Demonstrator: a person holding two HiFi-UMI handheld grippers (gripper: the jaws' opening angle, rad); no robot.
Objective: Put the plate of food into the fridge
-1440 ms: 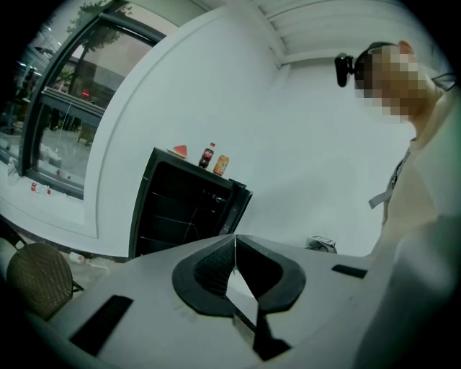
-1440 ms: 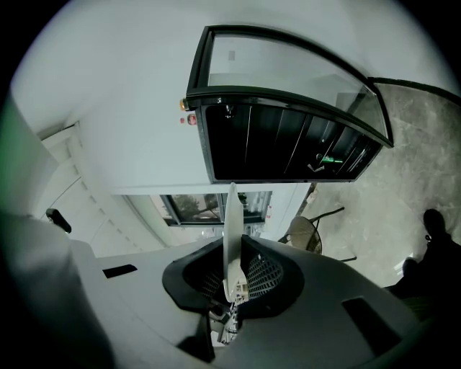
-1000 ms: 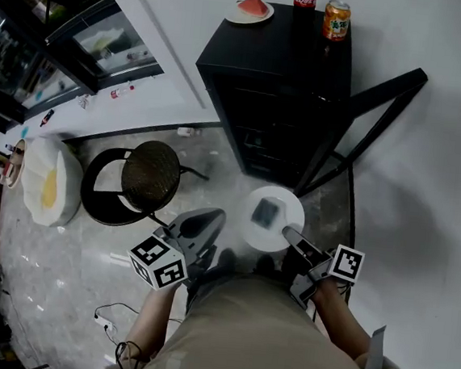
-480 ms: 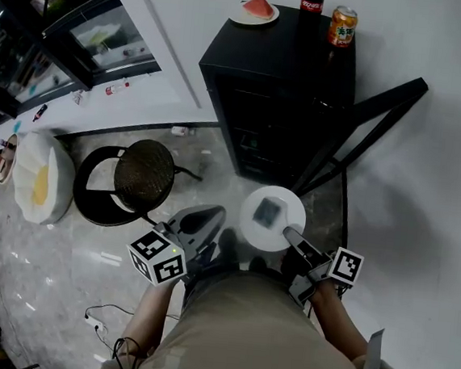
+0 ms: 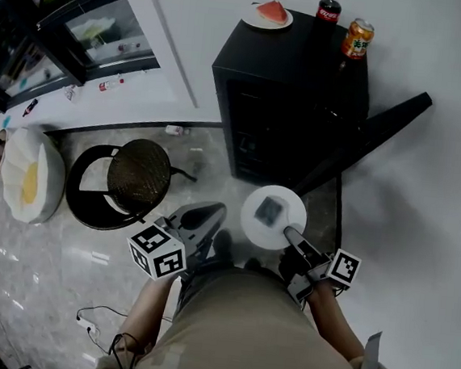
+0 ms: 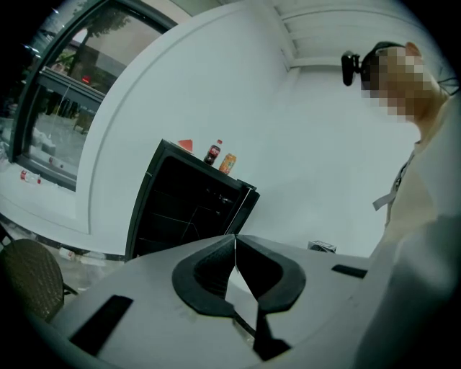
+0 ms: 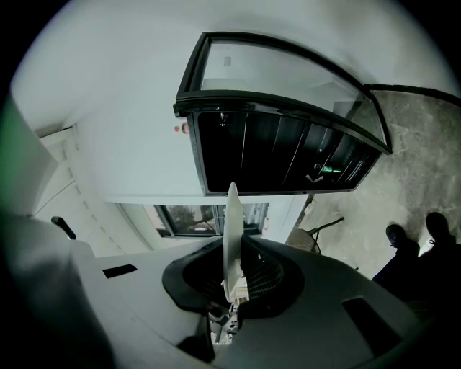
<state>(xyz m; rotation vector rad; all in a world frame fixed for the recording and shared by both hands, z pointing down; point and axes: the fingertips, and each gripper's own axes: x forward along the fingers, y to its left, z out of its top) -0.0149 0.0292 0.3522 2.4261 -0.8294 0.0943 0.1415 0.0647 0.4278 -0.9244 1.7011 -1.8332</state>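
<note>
Right gripper point(image 5: 290, 232) is clamped on the rim of the round white plate point(image 5: 252, 227), which carries a grey-blue square of food point(image 5: 268, 211). Plate is held above the floor, near the front of the small black fridge point(image 5: 287, 104), whose glass door point(image 5: 373, 132) stands open. Left gripper point(image 5: 210, 214) has its jaws pressed together on nothing, beside the plate.
</note>
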